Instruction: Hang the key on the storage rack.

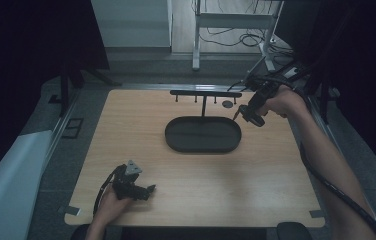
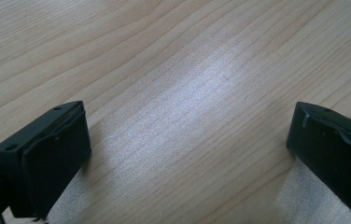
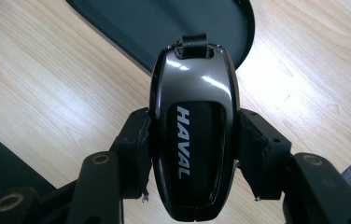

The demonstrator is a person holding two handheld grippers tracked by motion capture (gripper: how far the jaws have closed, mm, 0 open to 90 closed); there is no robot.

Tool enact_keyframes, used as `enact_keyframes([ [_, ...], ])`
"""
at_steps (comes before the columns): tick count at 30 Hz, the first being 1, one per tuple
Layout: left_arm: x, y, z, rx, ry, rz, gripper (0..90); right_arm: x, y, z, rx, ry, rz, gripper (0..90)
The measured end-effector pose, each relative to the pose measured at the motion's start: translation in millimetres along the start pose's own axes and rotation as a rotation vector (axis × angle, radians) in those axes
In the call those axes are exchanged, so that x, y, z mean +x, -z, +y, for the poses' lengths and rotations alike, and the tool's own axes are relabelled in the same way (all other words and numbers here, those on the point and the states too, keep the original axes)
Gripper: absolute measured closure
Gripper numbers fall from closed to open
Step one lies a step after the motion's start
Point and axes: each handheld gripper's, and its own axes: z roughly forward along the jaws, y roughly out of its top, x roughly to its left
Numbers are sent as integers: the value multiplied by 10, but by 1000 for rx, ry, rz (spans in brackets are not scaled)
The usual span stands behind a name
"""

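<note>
Key fob [image 3: 192, 135] clamped in right gripper [image 3: 192, 154], beside tray [image 1: 203, 135].

Car key fob [image 3: 193, 135]: glossy dark grey/black shell, rounded and elongated, with a matte black centre panel reading "HAVAL" in white lettering running lengthwise. Short black strap loop at its far end. Clamped across its sides between the two jaws of the right gripper [image 3: 192, 154], long axis pointing away from the camera, lettered face up toward it. Held in the air above the table [image 1: 276, 170], far right area, strap end hanging over the right end of the black oval tray [image 1: 203, 135]. In the high view the fob itself is too small to make out.
</note>
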Motion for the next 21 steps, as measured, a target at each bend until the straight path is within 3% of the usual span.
enact_keyframes([
  [7, 0, -1, -1, -1, 0, 1, 0, -42, 121, 85, -19, -42, -8, 490],
  [21, 0, -1, -1, -1, 0, 1, 0, -75, 247, 217, -43, -71, -29, 490],
])
